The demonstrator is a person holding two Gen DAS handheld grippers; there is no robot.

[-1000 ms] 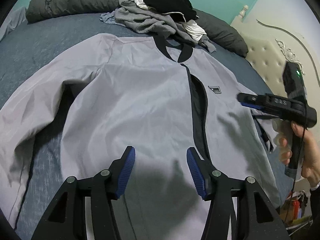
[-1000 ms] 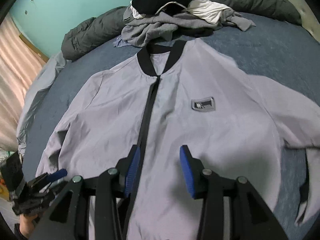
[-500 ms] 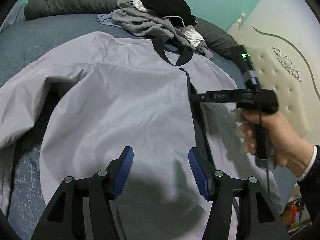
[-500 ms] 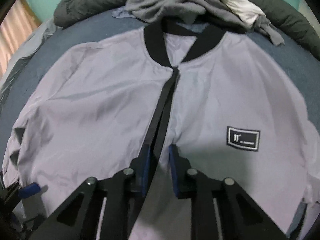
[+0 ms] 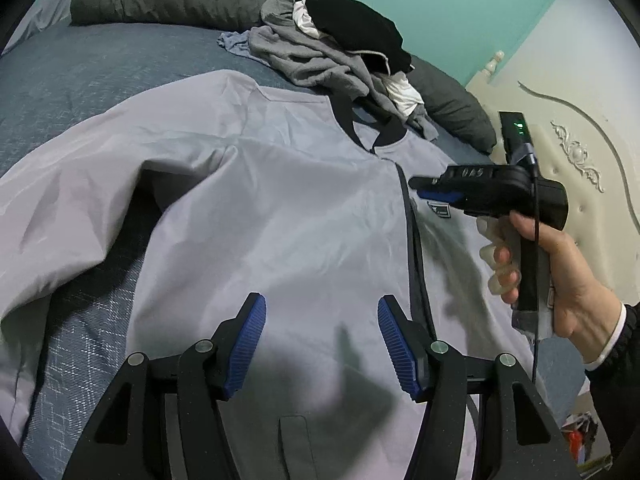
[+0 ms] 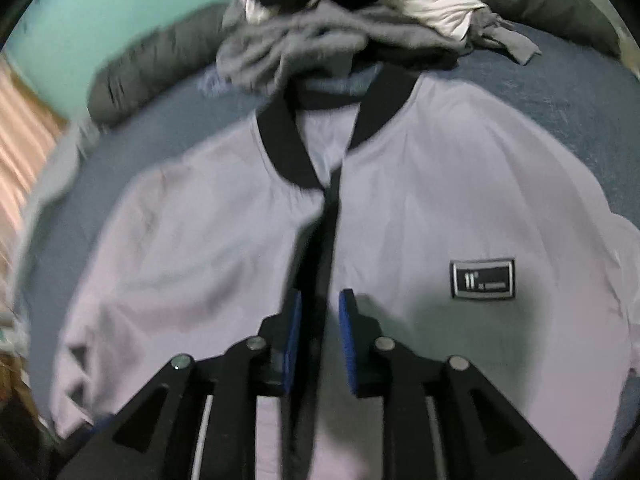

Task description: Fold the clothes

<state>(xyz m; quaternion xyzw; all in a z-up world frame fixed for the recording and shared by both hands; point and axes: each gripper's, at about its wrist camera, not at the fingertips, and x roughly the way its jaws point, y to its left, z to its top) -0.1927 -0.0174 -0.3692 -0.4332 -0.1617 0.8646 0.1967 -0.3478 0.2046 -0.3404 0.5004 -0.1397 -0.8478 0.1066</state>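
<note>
Both wrist cams share jacket (image 5: 304, 216).

Dim indoor light, soft shadows, fisheye-curved dark edges, right wrist view motion-blurred

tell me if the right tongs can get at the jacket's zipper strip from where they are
Probably yes. The right tongs hang just over the jacket, straddling the dark zipper strip, their jaws opening, with nothing pinched yet. Nothing lies on the strip there; the clothes pile sits beyond the collar.
</note>
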